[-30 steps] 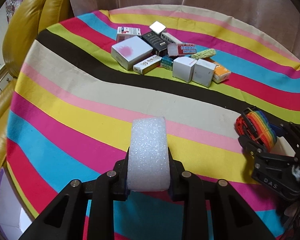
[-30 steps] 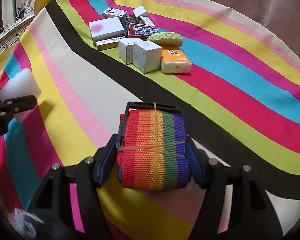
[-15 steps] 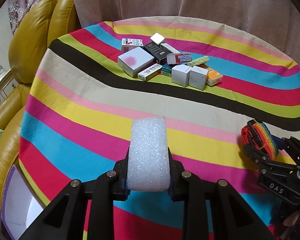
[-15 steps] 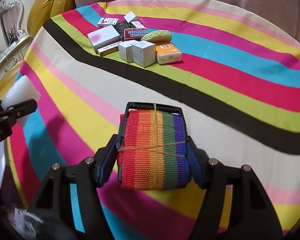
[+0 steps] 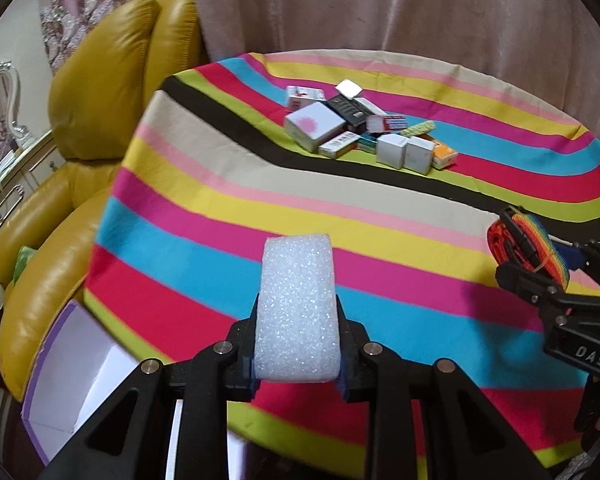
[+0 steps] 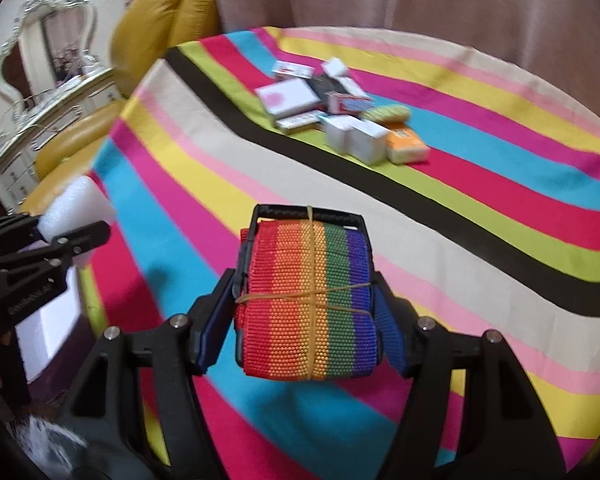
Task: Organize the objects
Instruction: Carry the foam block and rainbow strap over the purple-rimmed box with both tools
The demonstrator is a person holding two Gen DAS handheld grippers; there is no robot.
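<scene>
My left gripper (image 5: 298,354) is matt black plastic with small shiny metal pins, and it pinches a white foam block (image 5: 298,312) whose surface is grainy and faintly sparkling. My right gripper (image 6: 306,312) is the same matt plastic with blue pads; between them sits a coarse woven rainbow strap (image 6: 308,300), ribbed cloth bound by a thin rubber band. The striped tablecloth (image 5: 220,216) looks soft and matt. The far boxes (image 5: 316,126) look like smooth cardboard. The yellow armchair (image 5: 100,92) at left is glossy leather; the curtain (image 5: 420,12) has a dull sheen.
</scene>
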